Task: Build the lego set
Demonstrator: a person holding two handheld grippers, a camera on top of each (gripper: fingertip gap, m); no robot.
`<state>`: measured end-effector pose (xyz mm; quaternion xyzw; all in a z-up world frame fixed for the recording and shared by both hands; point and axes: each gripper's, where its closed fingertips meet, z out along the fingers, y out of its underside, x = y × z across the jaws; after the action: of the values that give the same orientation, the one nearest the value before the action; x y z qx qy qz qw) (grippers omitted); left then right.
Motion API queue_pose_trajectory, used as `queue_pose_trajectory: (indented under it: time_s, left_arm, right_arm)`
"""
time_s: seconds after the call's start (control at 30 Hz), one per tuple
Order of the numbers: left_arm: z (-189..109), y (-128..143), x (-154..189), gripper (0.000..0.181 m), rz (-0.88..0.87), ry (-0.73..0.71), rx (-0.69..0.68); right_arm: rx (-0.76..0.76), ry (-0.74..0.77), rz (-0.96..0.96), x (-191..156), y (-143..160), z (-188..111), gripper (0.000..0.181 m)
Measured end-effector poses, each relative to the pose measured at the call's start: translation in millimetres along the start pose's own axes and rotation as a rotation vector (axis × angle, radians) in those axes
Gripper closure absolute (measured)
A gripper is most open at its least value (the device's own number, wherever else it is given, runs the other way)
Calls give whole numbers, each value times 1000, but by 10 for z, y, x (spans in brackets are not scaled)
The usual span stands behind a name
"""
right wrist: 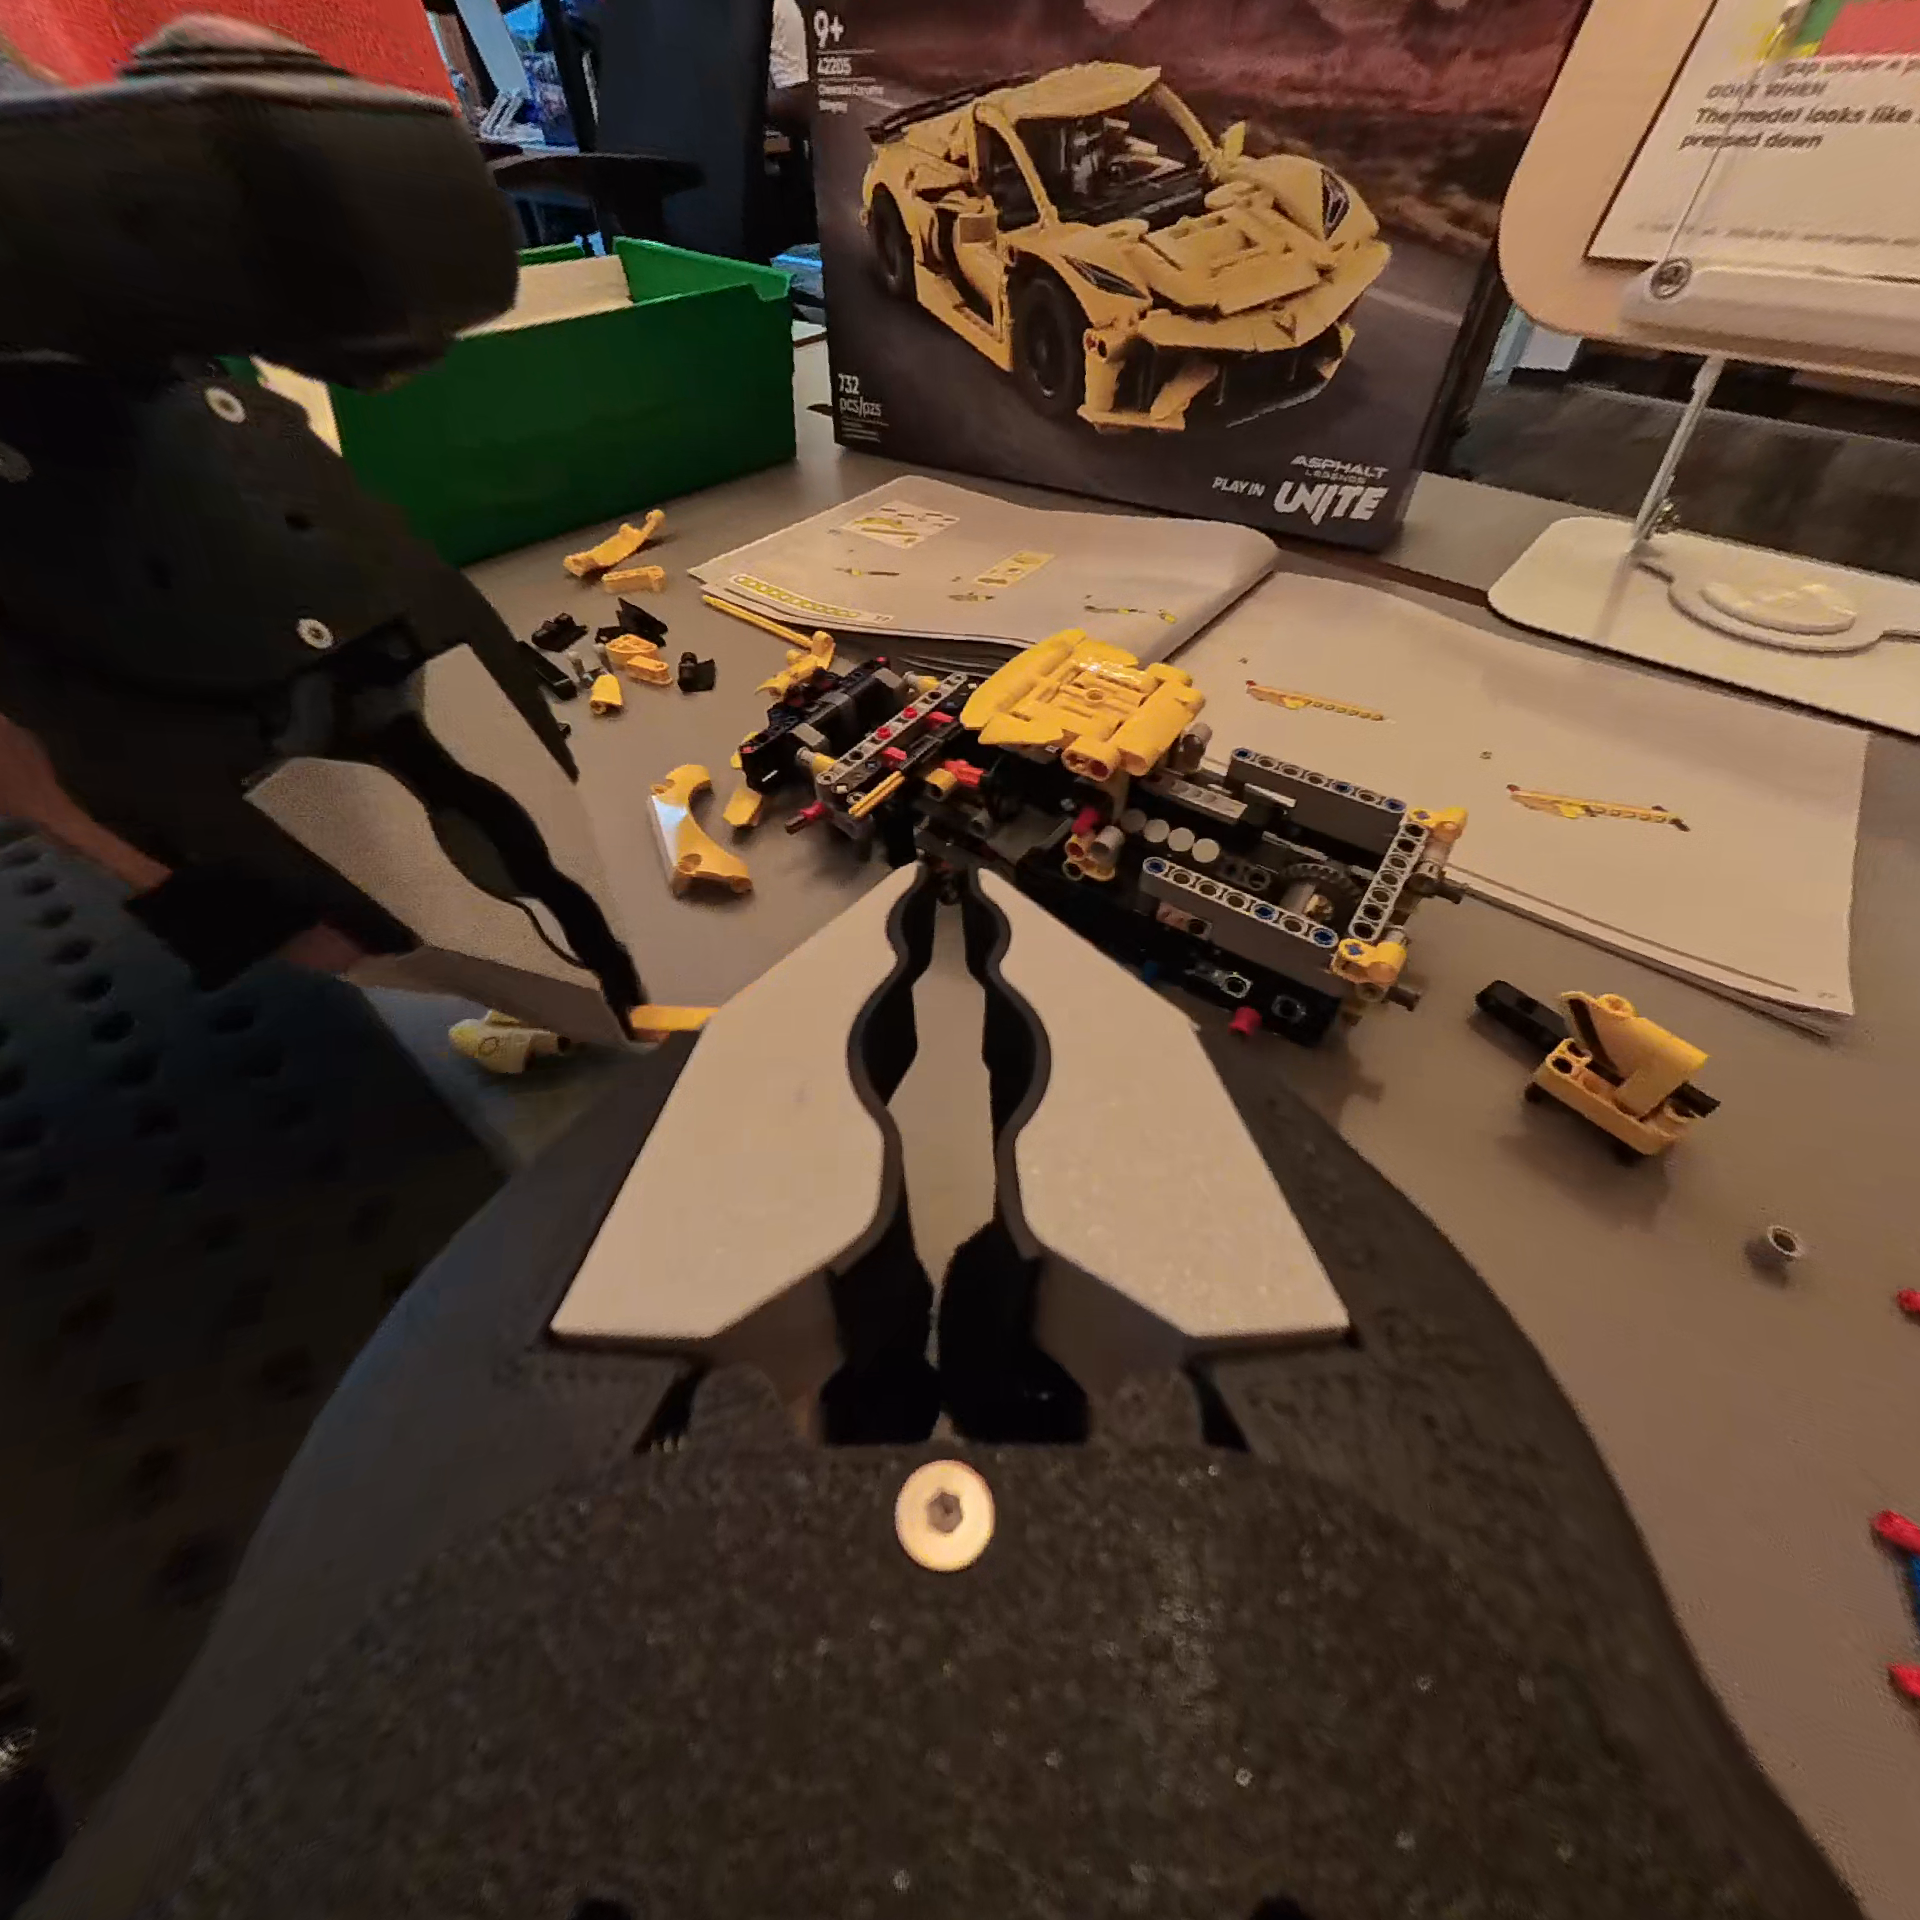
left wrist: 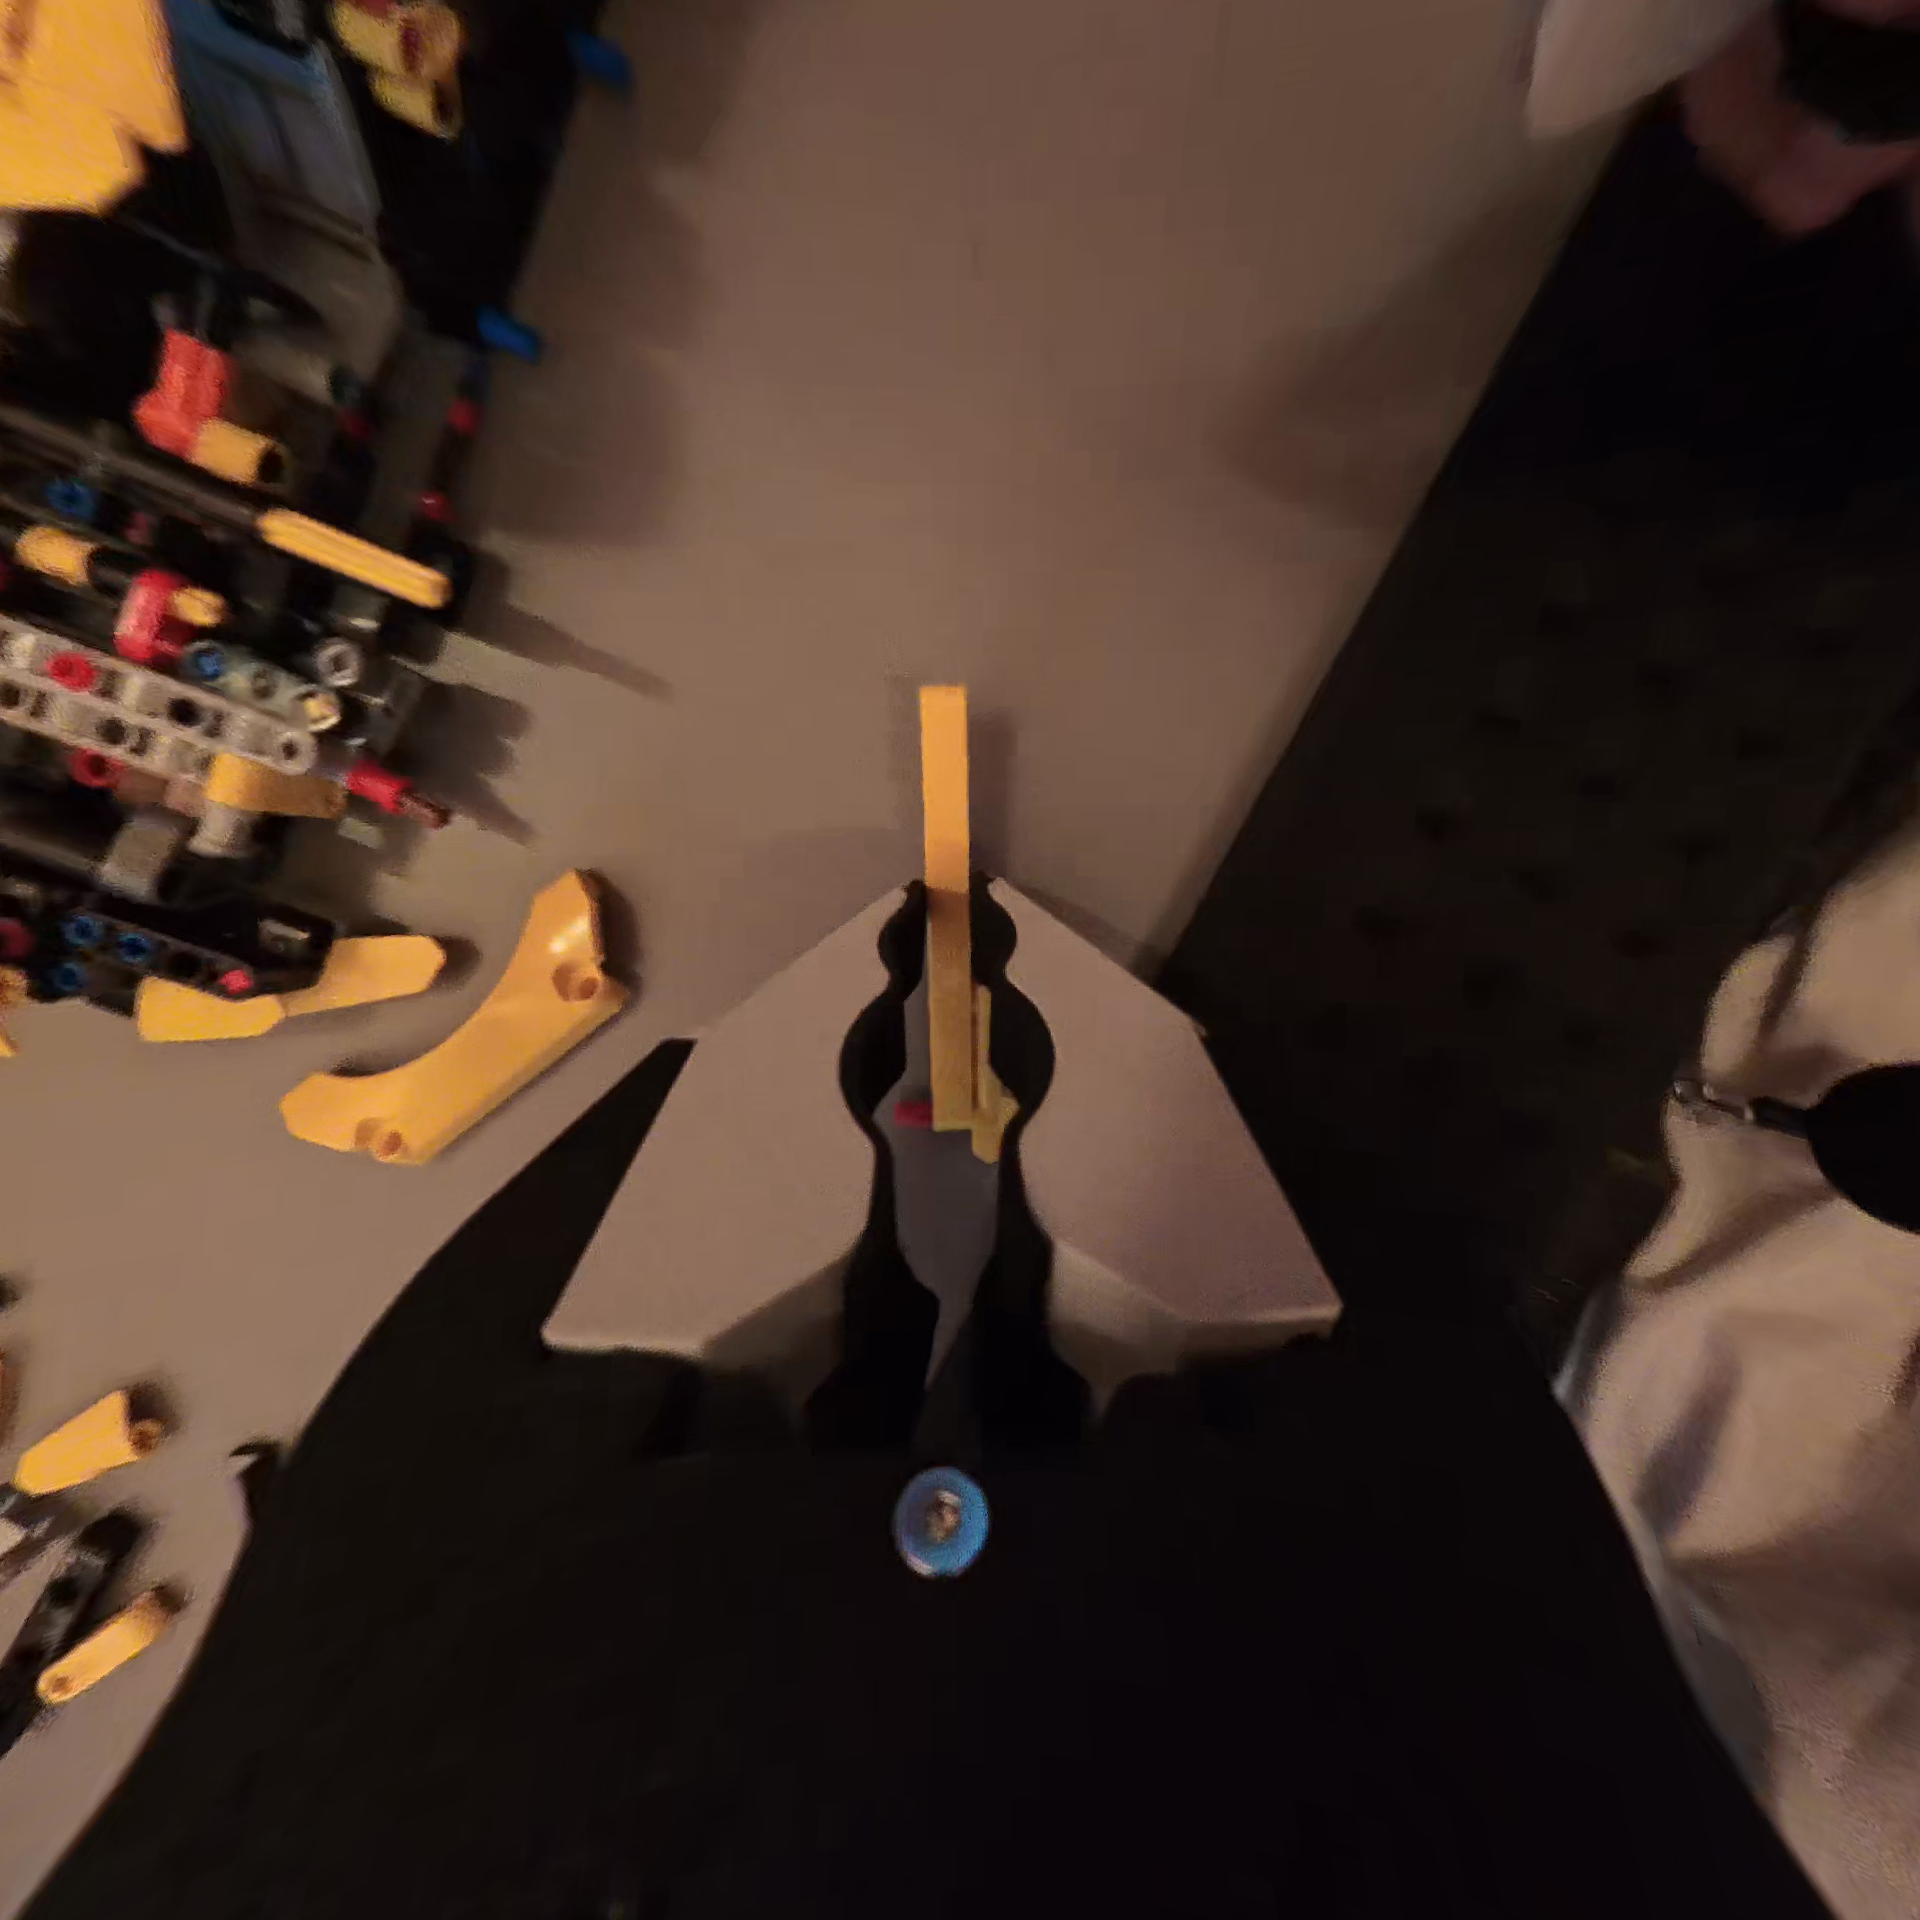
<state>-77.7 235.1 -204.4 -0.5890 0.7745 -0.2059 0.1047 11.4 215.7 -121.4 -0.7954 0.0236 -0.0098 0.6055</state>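
The left wrist view looks steeply down along its own fingers at the grey table [left wrist: 935, 312], close above it, near the edge; the half-built car [left wrist: 187, 644] sits at nine to ten o'clock.

The right wrist view sits lower and looks nearly level across the table [right wrist: 1558, 1195], toward the set's box [right wrist: 1143, 260] at twelve o'clock, with the car [right wrist: 1091, 810] just past its fingertips.

Both views share the car, and the curved yellow panel [left wrist: 468, 1039] [right wrist: 691, 831] beside it.
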Motion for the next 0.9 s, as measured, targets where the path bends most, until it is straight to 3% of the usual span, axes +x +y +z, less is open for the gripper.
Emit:
queue_pose_trajectory:
  time_s: [0.2,0.27,0.33,0.43,0.53,0.6,0.67,0.77,0.9]
  left_arm:
    - [60,-12,48,155,60,74,-91]
    - [109,-30,63,159,94,79,-110]
    - [148,-68,72,174,124,68,-107]
    - [153,-99,49,174,150,59,-111]
    - [-38,-438,-18,174,24,142,142]
    - [-306,-752,-150,174,-210,256,397]
    - [-564,-963,-307,174,-399,351,638]
    - [-799,-1094,-364,174,-530,426,906]
    - [-839,-1085,-385,174,-586,346,1067]
  right_arm:
    - [22,-13,38,25,-21,-28,177]
    - [22,-22,50,27,-19,-32,177]
    - [26,-25,59,34,-22,-35,177]
    - [28,-33,82,50,-24,-40,177]
    - [-57,-120,100,-14,92,6,177]
    - [-26,-218,72,-182,29,-3,177]
    - [-19,-186,36,-240,-16,23,177]
    - [47,-120,90,-320,-228,65,177]
    - [25,-43,91,-362,-327,158,177]
